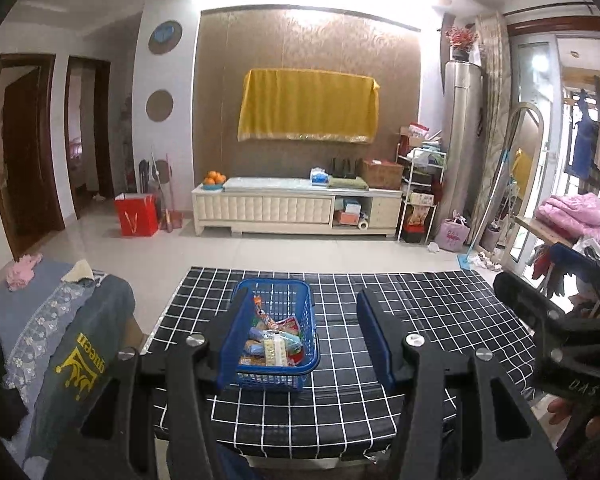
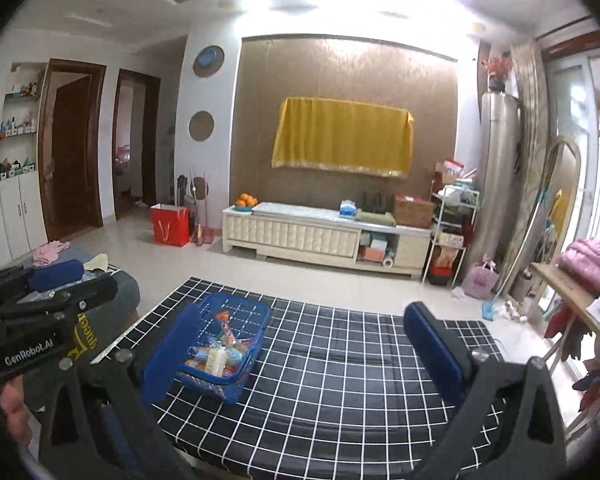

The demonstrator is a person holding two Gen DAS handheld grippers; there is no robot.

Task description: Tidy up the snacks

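Looking along the left hand-held gripper [image 1: 306, 340], the blue plastic mesh basket of wrapped snacks [image 1: 276, 334] sat on the black white-gridded table [image 1: 420, 320] at lower centre, ahead of and below the parted, empty blue pads, behind the left one, its long axis running away from the camera. In the right wrist view, the right hand-held gripper [image 2: 304, 354] was spread wide, holding nothing; the basket lay lower left of centre, nearer the left hand-held gripper.
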